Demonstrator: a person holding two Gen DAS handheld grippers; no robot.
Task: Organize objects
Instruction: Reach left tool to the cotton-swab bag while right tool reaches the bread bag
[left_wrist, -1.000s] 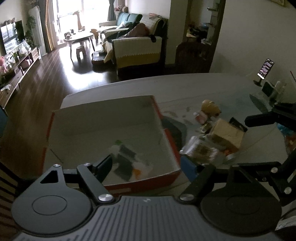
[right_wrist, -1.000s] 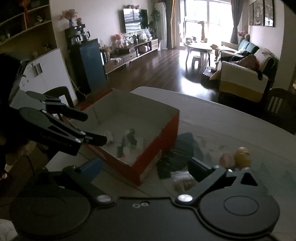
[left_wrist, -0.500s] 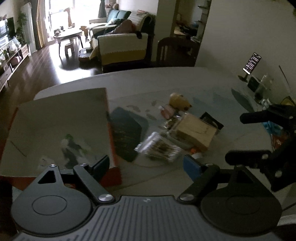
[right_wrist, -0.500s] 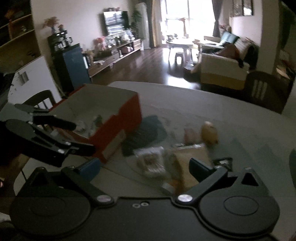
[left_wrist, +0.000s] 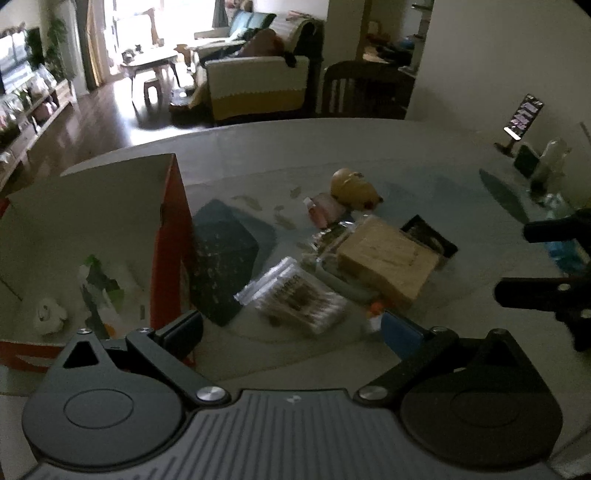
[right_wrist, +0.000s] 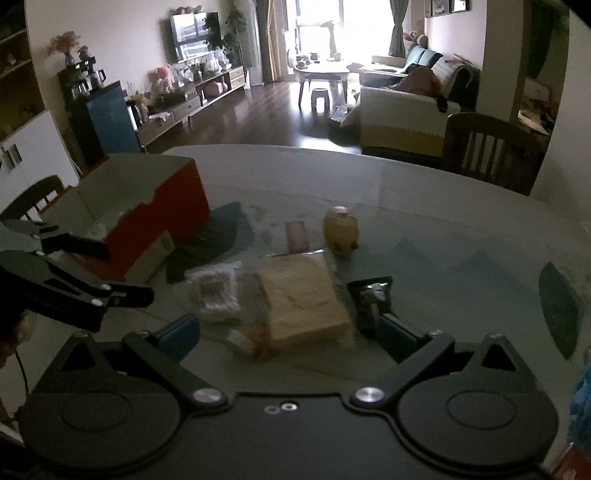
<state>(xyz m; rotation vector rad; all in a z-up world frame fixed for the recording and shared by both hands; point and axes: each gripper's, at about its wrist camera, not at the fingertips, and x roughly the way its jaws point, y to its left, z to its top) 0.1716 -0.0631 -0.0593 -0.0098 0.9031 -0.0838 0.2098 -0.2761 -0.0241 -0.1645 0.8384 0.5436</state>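
Box (left_wrist: 168, 236), red outside, open top, on the left part of the table (left_wrist: 424, 147); contents so far: a few small items on its floor, among them a green-and-white packet (left_wrist: 98, 284) and a small white lump (left_wrist: 50, 315), neither clear enough to name; judged as the portion of the sorting already done.

Loose on the table, right of the box, still to be put away: clear pack of cotton swabs (left_wrist: 295, 295), nearest the box; tan block (left_wrist: 388, 256), wrapped or boxed, touching a crinkled clear packet beneath it; small black sachet (left_wrist: 428, 234) just beside the block; pink packet (left_wrist: 323, 210); yellow round toy (left_wrist: 352, 188) at the far side of the cluster; a small orange-and-white piece (right_wrist: 251, 338), partly hidden, at the near edge.

Left gripper (left_wrist: 291, 332): fingers spread wide, nothing between them, poised over the gap between box and swab pack.

Right gripper (right_wrist: 288, 330): fingers likewise wide apart and empty, aimed at the tan block.

Assessment: early to middle stage; most of the clutter remains outside the box.
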